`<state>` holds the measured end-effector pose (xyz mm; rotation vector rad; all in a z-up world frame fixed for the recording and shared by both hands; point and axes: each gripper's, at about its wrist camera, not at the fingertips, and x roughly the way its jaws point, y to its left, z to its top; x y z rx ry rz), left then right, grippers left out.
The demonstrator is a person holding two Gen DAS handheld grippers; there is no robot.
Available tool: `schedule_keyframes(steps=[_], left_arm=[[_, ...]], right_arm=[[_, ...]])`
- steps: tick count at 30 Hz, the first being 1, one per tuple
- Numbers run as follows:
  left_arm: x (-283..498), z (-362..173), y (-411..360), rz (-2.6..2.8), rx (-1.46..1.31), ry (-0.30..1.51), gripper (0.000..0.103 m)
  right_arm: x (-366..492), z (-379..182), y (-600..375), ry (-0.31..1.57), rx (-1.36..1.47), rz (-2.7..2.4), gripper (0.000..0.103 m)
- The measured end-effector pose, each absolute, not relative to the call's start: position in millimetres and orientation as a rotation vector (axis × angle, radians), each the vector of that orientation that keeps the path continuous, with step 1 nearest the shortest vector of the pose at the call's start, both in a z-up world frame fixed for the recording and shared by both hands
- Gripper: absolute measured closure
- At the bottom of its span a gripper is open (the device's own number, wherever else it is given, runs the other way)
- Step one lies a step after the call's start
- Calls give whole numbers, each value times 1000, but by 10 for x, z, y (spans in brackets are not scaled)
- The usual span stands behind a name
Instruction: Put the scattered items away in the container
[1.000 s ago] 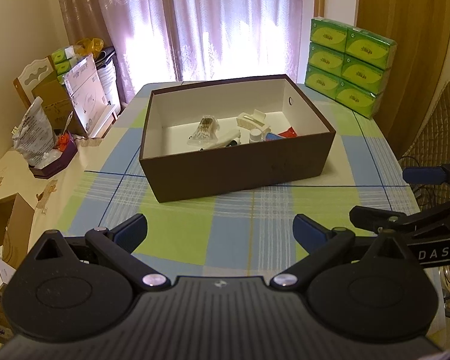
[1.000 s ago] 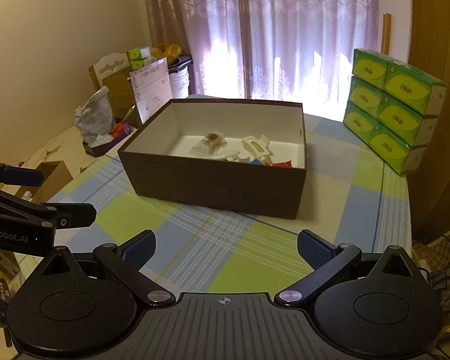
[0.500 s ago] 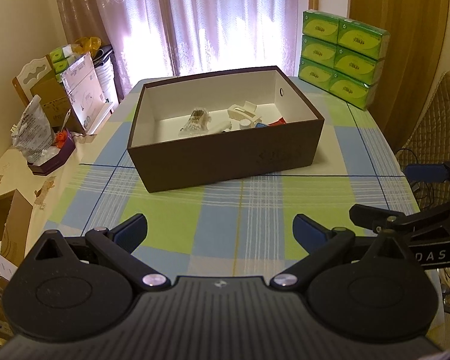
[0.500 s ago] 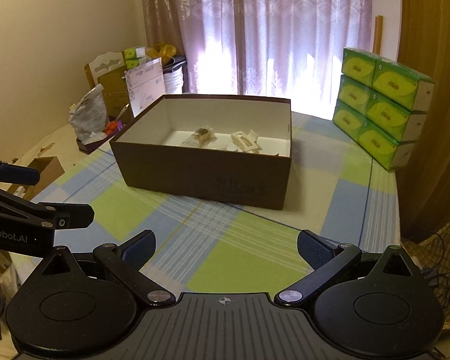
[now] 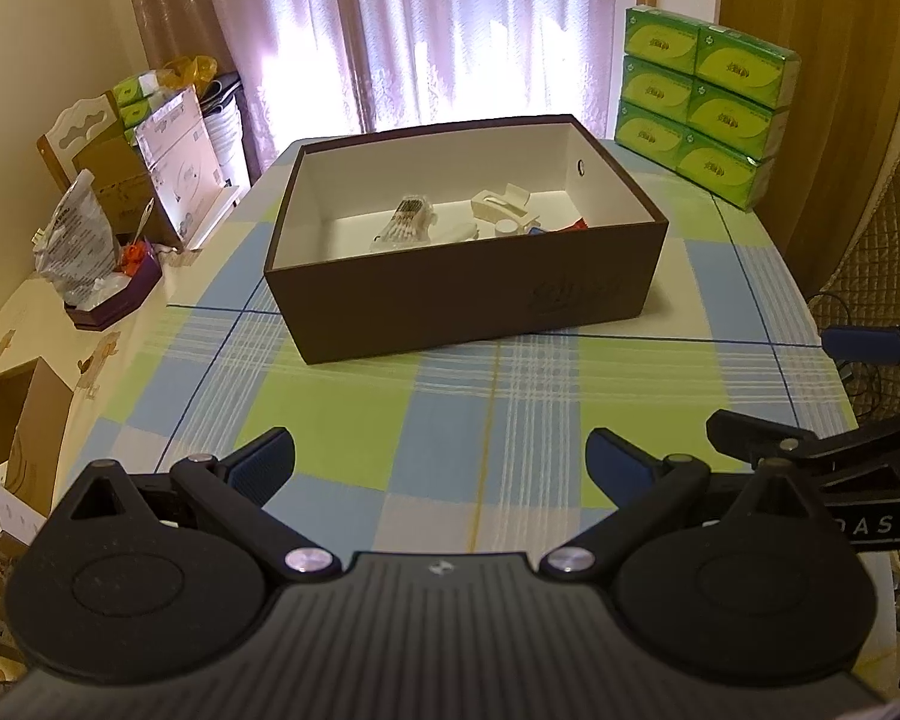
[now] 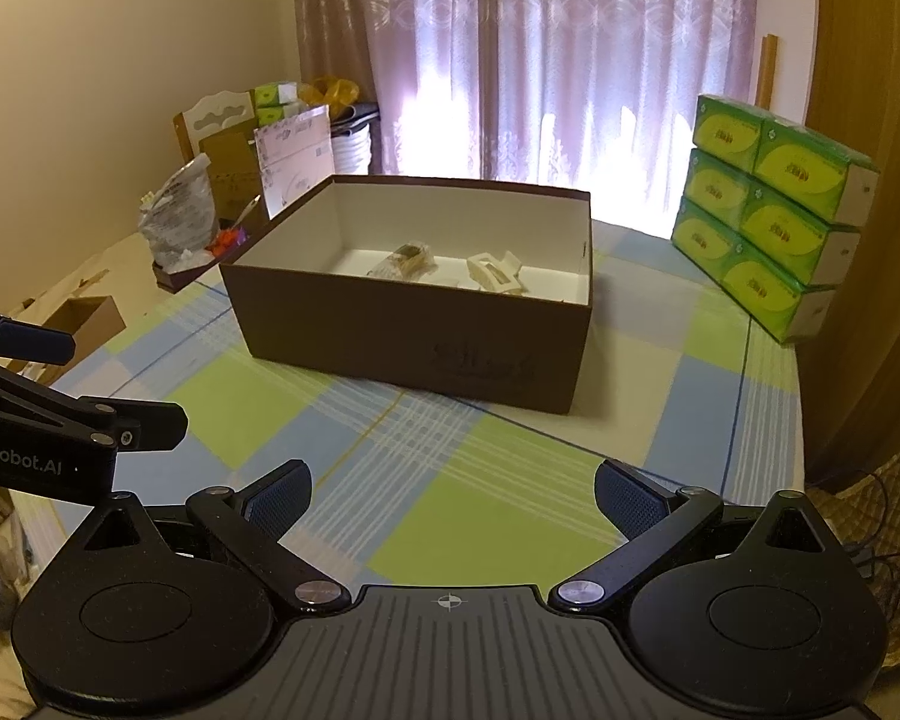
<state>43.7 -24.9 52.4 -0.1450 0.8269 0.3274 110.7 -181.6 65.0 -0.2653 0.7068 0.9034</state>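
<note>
Daylight glows through sheer mauve lace curtains (image 5: 450, 30) at the far end of the room, with heavier tan drapes (image 5: 162, 6) hanging at their left edge. The walls (image 6: 120, 60) are plain cream-yellow. A worktop covered in a checked cloth (image 5: 354, 420) of green, blue and white squares runs toward the window. At its far right corner green tissue boxes (image 5: 708, 96) stand stacked three high, in front of a brown wooden panel (image 5: 822, 60). To the left a lower surface with a cream cloth (image 5: 36, 324) carries cardboard boxes, a crinkled plastic bag (image 5: 78, 240) and a white chair back (image 5: 84, 120). At the right edge shows a quilted tan chair (image 5: 882, 228).
</note>
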Motion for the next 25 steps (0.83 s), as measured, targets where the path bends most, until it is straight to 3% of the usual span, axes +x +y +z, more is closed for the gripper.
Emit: schedule_keyframes(steps=[25], left_arm=[[532, 436, -109, 361, -153, 847, 1]], right_arm=[[1216, 524, -1698, 749, -274, 907, 0]])
